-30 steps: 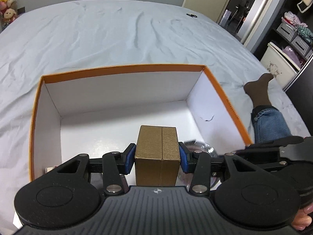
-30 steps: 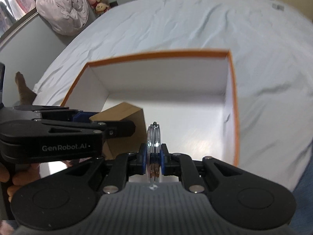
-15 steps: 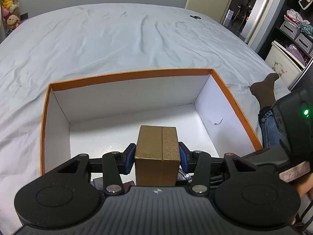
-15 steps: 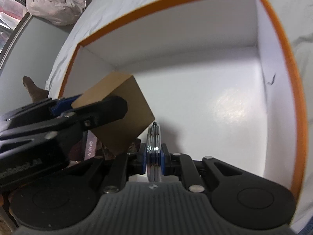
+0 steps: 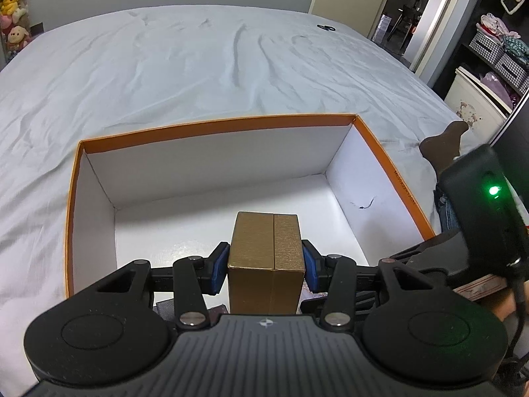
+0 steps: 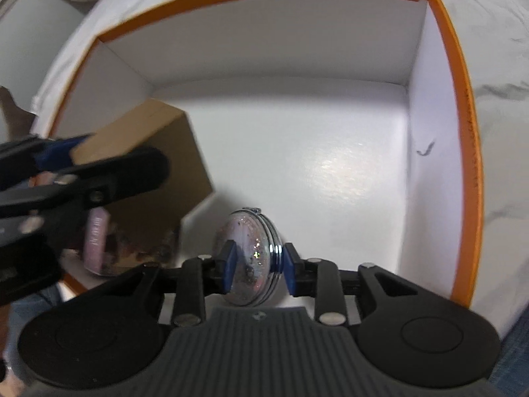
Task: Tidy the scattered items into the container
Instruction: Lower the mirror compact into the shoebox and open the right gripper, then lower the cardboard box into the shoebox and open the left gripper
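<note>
Left wrist view: left claw (image 5: 266,266) clamped on a gold box (image 5: 266,258), blue pads pressed flat against both sides, box upright and hanging inside the near end of the orange-rimmed container (image 5: 218,125). Container sitting on the rumpled white bed (image 5: 185,63), white floor bare across the far half. Sock-clad foot (image 5: 444,145) at 3 o'clock just past the container's right wall. Black housing of the other tool with a green light (image 5: 493,191) crowding in at 4 o'clock. Small dark object (image 5: 325,27) far off on the bed at 1 o'clock.

Right wrist view: right claw (image 6: 256,266) just been opening, pads now standing clear of a round glittery compact (image 6: 249,258) with a chrome rim, tipped on edge between them, low over the container (image 6: 459,66) floor at 6 o'clock. Hard to tell whether the left pad still grazes it. Gold box (image 6: 158,152) at 9 o'clock, tilted, gripped by the left claw (image 6: 99,165), blurred. Pinkish item (image 6: 94,241) beneath it at 8 o'clock, too blurred to name. Small dark scuff (image 6: 425,149) on the right wall at 3 o'clock.
</note>
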Demonstrator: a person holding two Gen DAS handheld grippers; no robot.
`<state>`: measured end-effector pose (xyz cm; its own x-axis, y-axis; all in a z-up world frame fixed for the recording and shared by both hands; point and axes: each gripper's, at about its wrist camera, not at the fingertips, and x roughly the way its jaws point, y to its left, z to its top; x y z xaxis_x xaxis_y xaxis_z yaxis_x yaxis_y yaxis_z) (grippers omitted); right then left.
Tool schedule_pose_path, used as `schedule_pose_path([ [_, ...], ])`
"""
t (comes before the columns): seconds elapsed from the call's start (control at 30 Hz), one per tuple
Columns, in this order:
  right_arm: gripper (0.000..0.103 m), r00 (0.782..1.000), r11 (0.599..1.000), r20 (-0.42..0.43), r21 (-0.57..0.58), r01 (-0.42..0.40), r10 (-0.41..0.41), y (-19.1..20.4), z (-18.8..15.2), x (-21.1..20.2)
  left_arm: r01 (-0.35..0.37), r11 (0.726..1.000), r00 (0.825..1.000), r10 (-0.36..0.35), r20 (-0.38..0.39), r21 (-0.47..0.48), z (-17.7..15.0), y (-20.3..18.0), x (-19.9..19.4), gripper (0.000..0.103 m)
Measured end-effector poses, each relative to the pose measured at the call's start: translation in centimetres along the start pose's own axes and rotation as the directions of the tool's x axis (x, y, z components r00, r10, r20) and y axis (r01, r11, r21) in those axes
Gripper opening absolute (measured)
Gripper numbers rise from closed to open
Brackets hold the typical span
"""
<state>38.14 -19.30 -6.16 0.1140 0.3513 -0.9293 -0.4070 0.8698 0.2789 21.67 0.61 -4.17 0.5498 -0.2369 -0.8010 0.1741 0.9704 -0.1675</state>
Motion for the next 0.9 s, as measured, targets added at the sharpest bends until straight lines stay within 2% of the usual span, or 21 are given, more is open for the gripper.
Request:
schedule_pose_path([
  [0.07,0.035,0.999,0.999,-0.024,-0.038,0.034,-0.035,0.6,0.1,0.2,0.001,1.0,1.0,-0.001,0.001,0.003,0.1,0.0,0.0,0.052],
  [0.13,0.027,0.996,0.994,-0.05,-0.09,0.065,-0.069,1.5,0.2,0.7,0.003,1.0,1.0,-0.003,0.004,0.002,0.2,0.0,0.0,0.052],
  [0.23,0.021,0.992,0.988,-0.089,-0.135,0.076,-0.088,2.4,0.5,1.3,0.007,1.0,1.0,-0.007,0.007,0.004,0.4,0.0,0.0,0.052],
  [0.33,0.021,0.987,0.983,-0.124,-0.166,0.079,-0.1,3.1,1.1,1.6,0.013,1.0,1.0,-0.013,0.009,0.004,0.4,0.2,-0.1,0.052],
  [0.43,0.023,0.984,0.956,-0.09,-0.265,0.127,-0.155,3.9,1.5,1.2,0.023,1.0,1.0,-0.023,0.014,0.015,0.4,0.2,-0.2,0.052],
  [0.57,0.024,0.986,0.856,-0.055,-0.506,0.107,-0.156,5.1,1.2,0.9,0.032,0.999,0.999,-0.032,0.016,0.028,0.5,0.3,-0.2,0.052],
  [0.73,0.024,0.975,0.713,-0.075,-0.695,0.099,-0.209,5.3,1.4,1.7,0.041,0.999,0.999,-0.041,0.008,0.016,0.5,0.4,0.1,0.052],
  [0.8,0.022,0.969,0.686,-0.114,-0.724,0.071,-0.221,5.1,1.5,2.5,0.037,0.999,0.999,-0.037,0.003,0.021,0.5,0.4,0.2,0.052],
  [0.9,0.021,0.968,0.656,-0.159,-0.755,0.008,-0.194,5.1,1.5,3.2,0.045,0.999,0.999,-0.044,-0.007,0.024,0.3,0.5,0.4,0.052],
])
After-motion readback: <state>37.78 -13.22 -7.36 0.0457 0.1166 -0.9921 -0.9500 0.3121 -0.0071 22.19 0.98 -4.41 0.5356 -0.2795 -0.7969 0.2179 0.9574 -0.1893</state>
